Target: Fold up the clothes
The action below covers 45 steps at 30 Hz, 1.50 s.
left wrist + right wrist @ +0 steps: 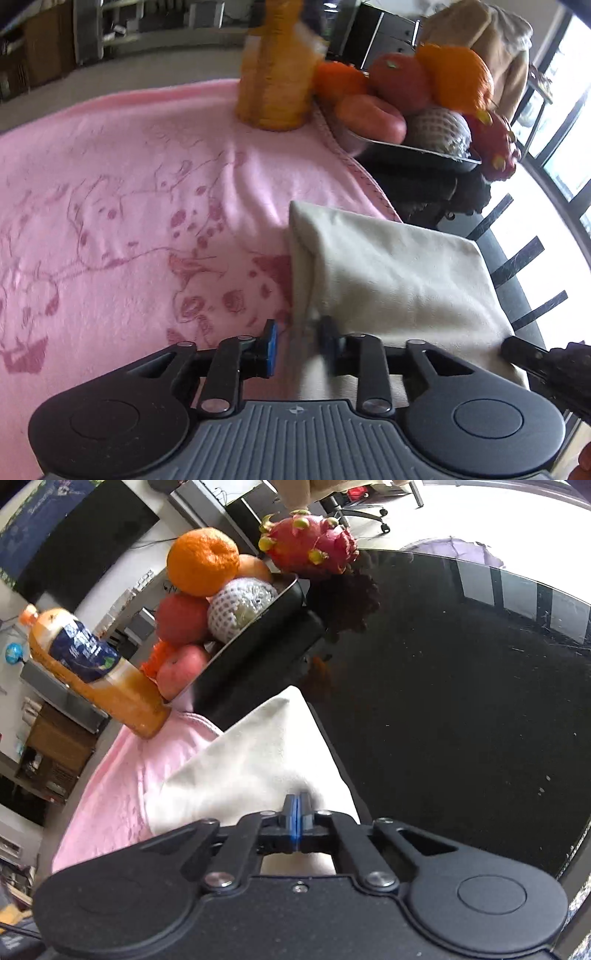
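One cream cloth (391, 273) lies folded at the edge of one pink blanket (129, 206), partly on the blanket and partly over the dark table (461, 701). The right gripper (297, 812) has its jaws pressed tight together on the near edge of the cloth, with the cloth bunched up just in front of them. The left gripper (297, 341) sits at the cloth's left edge. Its jaws are apart, with one blue pad (271, 341) on the blanket side and the other blurry one against the cloth, so it is not squeezing anything. Behind the cloth stands one dark tray (258, 642) piled with fruit. In it are two oranges (202, 561), two red apples (181, 672), and one round fruit in a white net (240, 609). One pink dragon fruit (308, 546) rests at the tray's far end, and one bunch of dark grapes (347, 598) is just beside it. One bottle (96, 672) of orange juice stands on the blanket next to the tray.
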{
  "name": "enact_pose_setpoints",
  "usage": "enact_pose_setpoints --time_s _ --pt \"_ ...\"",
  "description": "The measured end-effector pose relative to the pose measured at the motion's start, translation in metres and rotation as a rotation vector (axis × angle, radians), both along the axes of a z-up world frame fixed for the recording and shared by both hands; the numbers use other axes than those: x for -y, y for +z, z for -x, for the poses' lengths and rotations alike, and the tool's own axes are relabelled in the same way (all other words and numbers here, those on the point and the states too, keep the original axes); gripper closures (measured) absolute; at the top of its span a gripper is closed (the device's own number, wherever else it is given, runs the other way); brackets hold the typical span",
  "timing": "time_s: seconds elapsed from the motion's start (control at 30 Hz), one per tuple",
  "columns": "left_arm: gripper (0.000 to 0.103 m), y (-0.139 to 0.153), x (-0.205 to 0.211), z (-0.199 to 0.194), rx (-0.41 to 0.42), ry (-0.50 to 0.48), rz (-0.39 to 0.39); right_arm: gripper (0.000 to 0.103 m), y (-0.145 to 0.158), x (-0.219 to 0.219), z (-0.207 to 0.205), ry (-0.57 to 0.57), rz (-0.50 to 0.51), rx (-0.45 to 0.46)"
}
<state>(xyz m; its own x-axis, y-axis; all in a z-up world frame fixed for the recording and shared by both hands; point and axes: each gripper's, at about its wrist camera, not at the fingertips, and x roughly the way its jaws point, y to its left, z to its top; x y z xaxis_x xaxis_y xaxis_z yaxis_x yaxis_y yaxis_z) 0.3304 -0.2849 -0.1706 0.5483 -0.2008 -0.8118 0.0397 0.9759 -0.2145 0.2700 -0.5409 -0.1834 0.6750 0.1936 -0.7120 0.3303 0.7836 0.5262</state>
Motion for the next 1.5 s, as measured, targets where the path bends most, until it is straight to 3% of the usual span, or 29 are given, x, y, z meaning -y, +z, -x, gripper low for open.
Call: enact_pose_setpoints --time_s 0.1,0.13,0.33,0.43,0.5,0.67,0.83,0.87,0.93,1.03,1.13,1.23,1.5 --pt "0.08 0.01 -0.007 0.013 0.011 -0.019 -0.034 0.097 0.016 0.003 0.021 -0.032 0.001 0.038" --pt "0.088 0.014 -0.01 0.021 0.019 -0.036 -0.045 0.097 0.02 0.005 0.031 -0.038 -0.014 0.046" --pt "0.088 0.019 -0.02 0.079 0.015 -0.193 0.007 0.095 0.02 0.009 0.083 -0.103 -0.111 0.016" --pt "0.083 0.009 -0.011 0.092 -0.001 -0.22 -0.053 0.095 0.006 0.007 0.091 -0.1 -0.162 -0.043" --pt "0.078 0.002 -0.011 0.094 -0.022 -0.206 -0.077 0.096 -0.004 0.002 0.085 -0.078 -0.129 -0.131" --pt "0.074 0.001 -0.024 0.101 -0.103 -0.177 -0.044 0.101 -0.003 -0.009 0.092 -0.086 -0.035 -0.187" --pt "0.078 0.032 -0.027 0.123 -0.081 -0.171 -0.113 0.093 0.036 -0.03 0.112 -0.099 0.034 -0.097" --pt "0.071 0.042 -0.026 0.127 -0.069 -0.167 -0.127 0.092 0.05 -0.035 0.115 -0.087 0.054 -0.068" --pt "0.059 0.067 -0.025 0.138 -0.045 -0.164 -0.138 0.079 0.077 -0.042 0.121 -0.06 0.092 -0.049" --pt "0.052 0.096 -0.023 0.156 -0.011 -0.17 -0.145 0.056 0.117 -0.052 0.13 -0.019 0.148 -0.019" --pt "0.031 0.123 -0.021 0.174 0.023 -0.179 -0.152 0.041 0.149 -0.057 0.143 0.014 0.181 -0.013" --pt "0.027 0.145 -0.017 0.192 0.042 -0.198 -0.149 0.029 0.176 -0.062 0.161 0.046 0.213 -0.015" --pt "0.014 0.178 -0.013 0.23 0.089 -0.25 -0.102 0.016 0.221 -0.082 0.206 0.115 0.289 0.004"
